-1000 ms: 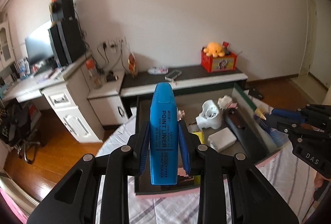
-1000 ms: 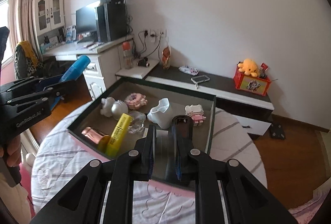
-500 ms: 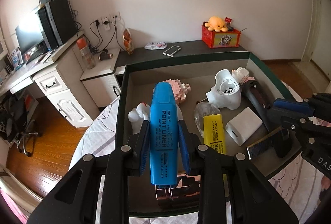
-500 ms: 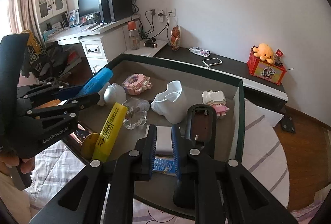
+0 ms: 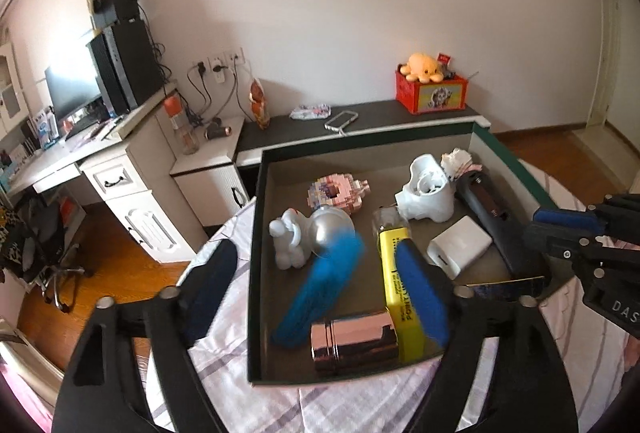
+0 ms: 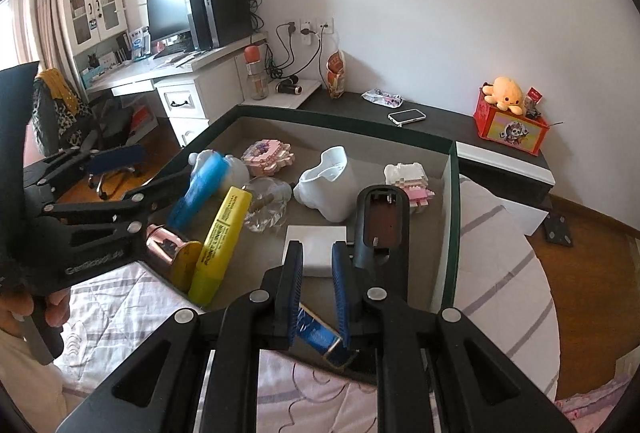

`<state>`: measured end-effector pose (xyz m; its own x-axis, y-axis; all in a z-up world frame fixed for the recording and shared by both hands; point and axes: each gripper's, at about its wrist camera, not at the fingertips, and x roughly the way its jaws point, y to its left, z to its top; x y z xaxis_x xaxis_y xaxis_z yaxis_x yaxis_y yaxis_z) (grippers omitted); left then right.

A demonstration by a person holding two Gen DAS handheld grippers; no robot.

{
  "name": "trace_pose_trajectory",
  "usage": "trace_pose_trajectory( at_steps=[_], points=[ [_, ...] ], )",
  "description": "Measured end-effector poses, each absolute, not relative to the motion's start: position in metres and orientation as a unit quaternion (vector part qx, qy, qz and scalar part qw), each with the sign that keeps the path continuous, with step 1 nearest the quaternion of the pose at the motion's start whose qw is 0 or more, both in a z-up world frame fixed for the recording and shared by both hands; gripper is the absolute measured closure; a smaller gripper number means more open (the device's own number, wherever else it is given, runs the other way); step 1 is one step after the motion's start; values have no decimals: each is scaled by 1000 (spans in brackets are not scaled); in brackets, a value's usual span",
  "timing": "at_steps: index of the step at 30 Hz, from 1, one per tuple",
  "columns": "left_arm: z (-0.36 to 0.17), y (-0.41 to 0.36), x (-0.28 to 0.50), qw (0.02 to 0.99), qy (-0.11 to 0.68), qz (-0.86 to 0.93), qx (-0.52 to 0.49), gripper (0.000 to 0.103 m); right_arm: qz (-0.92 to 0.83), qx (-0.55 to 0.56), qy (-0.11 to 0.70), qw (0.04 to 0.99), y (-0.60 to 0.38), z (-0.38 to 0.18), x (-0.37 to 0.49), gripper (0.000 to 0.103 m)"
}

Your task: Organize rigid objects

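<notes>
Dropping the blue highlighter [image 5: 320,285] into the box [image 5: 256,233], left gripper [image 5: 316,285] fingers just sprung apart.
Blurred between them, it may bounce off the copper cylinder [image 5: 354,339] below; right gripper [image 6: 316,273] fingers stay clenched, empty.

Two fisheye wrist views angle down, close above the box [image 5: 508,157] [image 6: 450,193]: one from its near-left, one near-right; both share its contents.

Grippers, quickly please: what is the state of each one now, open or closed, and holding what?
Left gripper: open, jaws just opened; the blurred blue highlighter is loose between them.
Right gripper: closed, holding nothing.
</notes>
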<state>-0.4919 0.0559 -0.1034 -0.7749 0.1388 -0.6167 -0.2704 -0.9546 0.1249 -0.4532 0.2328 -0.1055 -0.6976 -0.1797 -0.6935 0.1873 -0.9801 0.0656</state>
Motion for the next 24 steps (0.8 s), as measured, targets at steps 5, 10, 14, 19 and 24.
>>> trace_pose_trajectory(
  at_steps=[5,10,14,19,24],
  points=[
    [-84,46,-463,98,91,947,-292,1,-929,359,4,88,232,-93,-432,38],
    [-65,38,-429,91,80,955,-272,1,-942,330,1,68,233,-71,-401,20],
    [-50,30,-392,94,68,962,-248,0,-950,308,13,48,230,-57,-373,0],
    [-32,17,-346,95,47,970,-220,0,-959,280,10,47,226,-41,-330,0],
    [-18,6,-297,87,33,977,-192,0,-966,253,3,48,219,-27,-289,0]
  ],
)
